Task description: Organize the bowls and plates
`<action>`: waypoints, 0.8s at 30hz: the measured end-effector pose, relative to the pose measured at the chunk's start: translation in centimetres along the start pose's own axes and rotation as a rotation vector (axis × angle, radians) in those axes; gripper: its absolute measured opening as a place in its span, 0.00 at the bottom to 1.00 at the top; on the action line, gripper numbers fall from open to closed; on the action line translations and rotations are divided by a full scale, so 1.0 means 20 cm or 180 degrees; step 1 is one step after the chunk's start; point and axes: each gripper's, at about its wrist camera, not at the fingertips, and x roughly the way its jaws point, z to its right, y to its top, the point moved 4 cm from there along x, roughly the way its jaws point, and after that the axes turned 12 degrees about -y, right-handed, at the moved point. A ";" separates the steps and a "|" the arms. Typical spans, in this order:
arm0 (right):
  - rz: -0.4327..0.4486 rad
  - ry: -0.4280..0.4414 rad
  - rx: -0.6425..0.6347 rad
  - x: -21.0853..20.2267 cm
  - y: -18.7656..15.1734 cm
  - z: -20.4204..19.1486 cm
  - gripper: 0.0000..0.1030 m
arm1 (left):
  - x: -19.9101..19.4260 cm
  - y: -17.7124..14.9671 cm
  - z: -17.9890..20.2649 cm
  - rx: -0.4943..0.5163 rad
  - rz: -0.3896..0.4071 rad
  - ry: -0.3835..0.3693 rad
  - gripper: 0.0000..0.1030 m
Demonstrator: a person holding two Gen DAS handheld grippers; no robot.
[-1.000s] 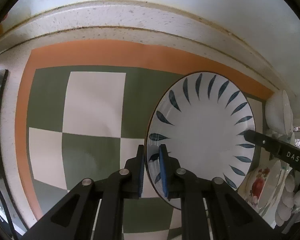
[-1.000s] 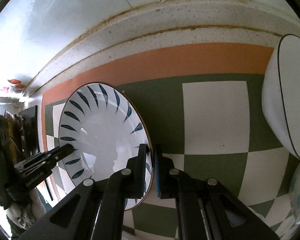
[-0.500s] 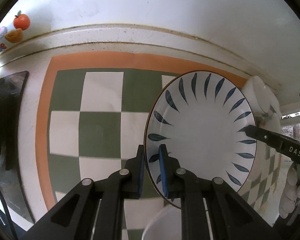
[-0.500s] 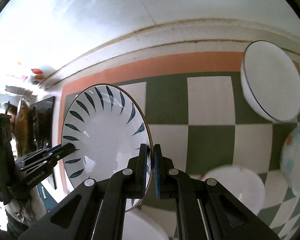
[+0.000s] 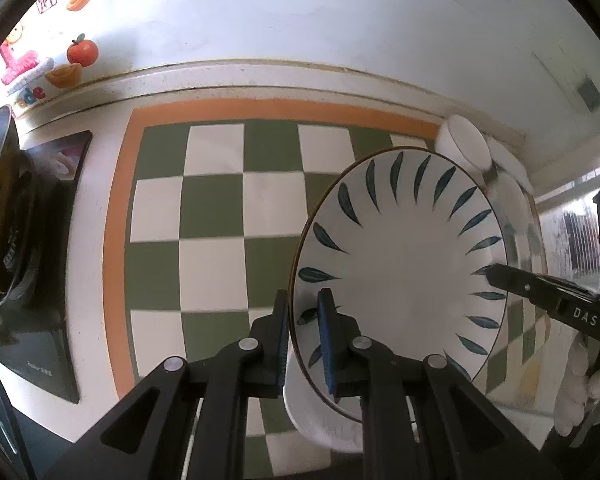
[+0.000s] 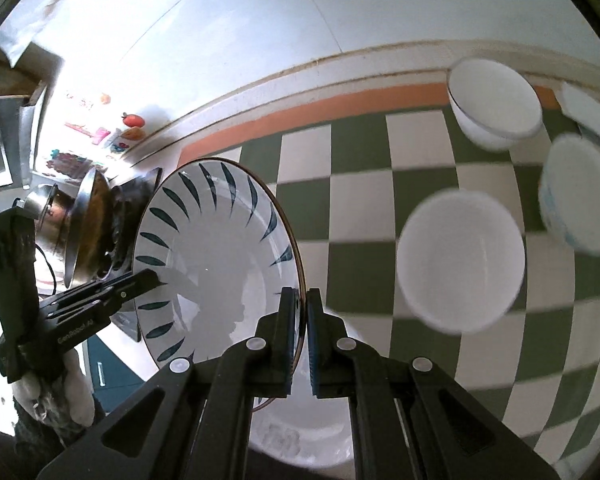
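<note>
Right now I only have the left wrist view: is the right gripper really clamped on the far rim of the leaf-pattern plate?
Observer: Yes. The right wrist view shows the right gripper shut on the rim of the plate.
Operator: What is hidden behind the plate on that side?
Observer: A plain white bowl stands on the checkered cloth, apart from the plate.
Operator: Anything beyond it?
Observer: A bowl with pale blue markings, too blurred to describe further.
</note>
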 end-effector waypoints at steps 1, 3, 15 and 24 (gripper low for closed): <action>0.0005 -0.0003 0.0016 -0.01 -0.04 0.00 0.07 | 0.00 -0.03 0.00 0.0020 -0.0010 0.0008 0.11; -0.0029 0.0030 0.0082 -0.01 -0.14 0.02 0.07 | 0.01 -0.09 0.01 0.0033 -0.0039 -0.0003 0.11; -0.0326 0.0001 0.0329 0.17 -0.56 0.17 0.07 | 0.24 -0.35 0.02 0.0081 -0.0405 -0.0004 0.11; -0.0435 -0.0117 0.0399 0.31 -0.63 0.24 0.07 | 0.40 -0.42 -0.01 0.0092 -0.0637 0.0044 0.12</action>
